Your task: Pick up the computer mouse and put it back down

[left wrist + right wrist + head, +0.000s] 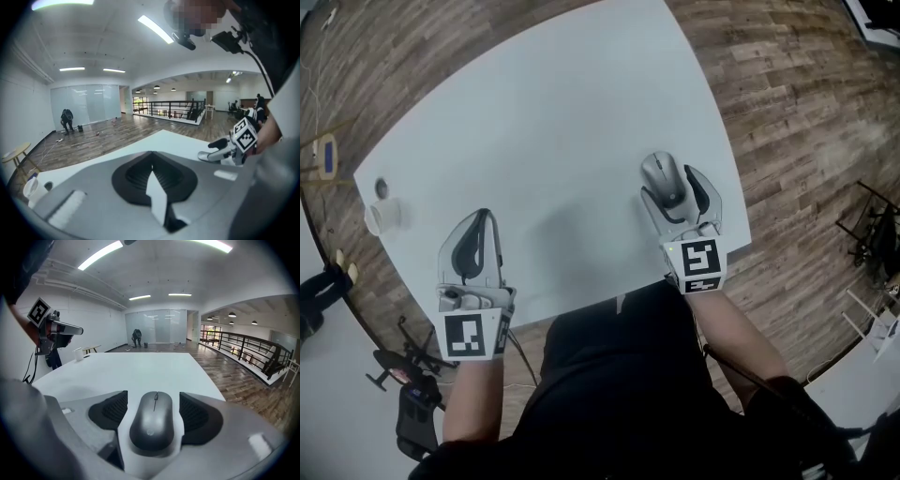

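Observation:
A grey computer mouse (663, 175) lies on the white table (544, 122) near its right edge. My right gripper (670, 184) straddles it. In the right gripper view the mouse (151, 424) sits between the two black pads (111, 409) with a strip of white table showing on each side, so the jaws are open and not pressing on it. My left gripper (480, 217) hovers over the table's near left part, jaws together at the tips with nothing in them; the left gripper view shows its pads (136, 174) meeting.
A white cup (382, 216) and a small dark round object (381, 188) stand at the table's left corner. The table's right edge (736, 202) runs close beside the right gripper, with wooden floor (797, 112) beyond. A person (137, 338) crouches far off.

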Tool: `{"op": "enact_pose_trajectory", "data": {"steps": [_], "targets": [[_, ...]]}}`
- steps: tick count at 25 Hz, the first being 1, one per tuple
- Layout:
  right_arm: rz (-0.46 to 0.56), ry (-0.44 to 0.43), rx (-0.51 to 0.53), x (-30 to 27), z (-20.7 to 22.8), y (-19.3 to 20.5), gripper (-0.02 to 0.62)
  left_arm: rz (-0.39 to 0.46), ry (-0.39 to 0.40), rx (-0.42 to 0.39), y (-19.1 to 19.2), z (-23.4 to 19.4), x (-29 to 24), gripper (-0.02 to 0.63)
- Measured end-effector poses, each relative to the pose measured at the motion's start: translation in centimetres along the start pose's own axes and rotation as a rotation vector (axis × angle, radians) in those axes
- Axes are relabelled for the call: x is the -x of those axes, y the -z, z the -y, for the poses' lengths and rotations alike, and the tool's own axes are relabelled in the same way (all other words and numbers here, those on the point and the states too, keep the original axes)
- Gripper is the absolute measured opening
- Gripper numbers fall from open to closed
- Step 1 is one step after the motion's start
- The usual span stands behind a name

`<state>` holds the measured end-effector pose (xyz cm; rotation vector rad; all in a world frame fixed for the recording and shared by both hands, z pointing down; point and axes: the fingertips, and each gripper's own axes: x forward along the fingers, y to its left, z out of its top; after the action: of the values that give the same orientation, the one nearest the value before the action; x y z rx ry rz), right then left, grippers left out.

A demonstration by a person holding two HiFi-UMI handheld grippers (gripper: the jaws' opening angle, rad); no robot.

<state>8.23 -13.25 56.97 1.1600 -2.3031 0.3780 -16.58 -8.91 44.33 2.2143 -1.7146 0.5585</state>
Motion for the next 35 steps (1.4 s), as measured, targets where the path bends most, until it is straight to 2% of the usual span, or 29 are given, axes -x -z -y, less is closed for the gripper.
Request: {"op": "enact_pose_trajectory", "data": {"steps": [7,12,17,21,26,30,35], "targets": [[-0.084,-0.008,-0.004,-1.1,0.0,1.7,0.353,-0.022,-0.006,0.020,1.0,-0.2,-0.5,0.003],[-0.103,0.031,-0.011,-1.4,0.6,2.1,0.353,-0.030,-0.006,0.027,1.7,-0.4,-0.8,0.003],[-0.141,0.034,0.007,-1.6,0.4,2.4,0.353,-0.028,0.003,-0.021,2.9,-0.7,-0.4,0.003],[-0.167,0.008,-0.004,-1.7,0.4,2.6,0.348,-0.028,-0.008,0.054,2.0,0.0,-0.7,0.003],[-0.187,-0.005,-0.022,-1.8,0.9,2.9,0.301,-0.016,-0.001,0.011,2.8,-0.9,0.1,0.003],[-0.186,0.000,-0.031,-1.9,1.1,2.8,0.296,-0.004,-0.017,0.054,1.4,-0.4,0.2,0.003],[-0.189,-0.001,-0.024,-2.0,1.2,3.3,0.296,0.012,-0.025,0.050,0.9,-0.4,0.8,0.003]]}}
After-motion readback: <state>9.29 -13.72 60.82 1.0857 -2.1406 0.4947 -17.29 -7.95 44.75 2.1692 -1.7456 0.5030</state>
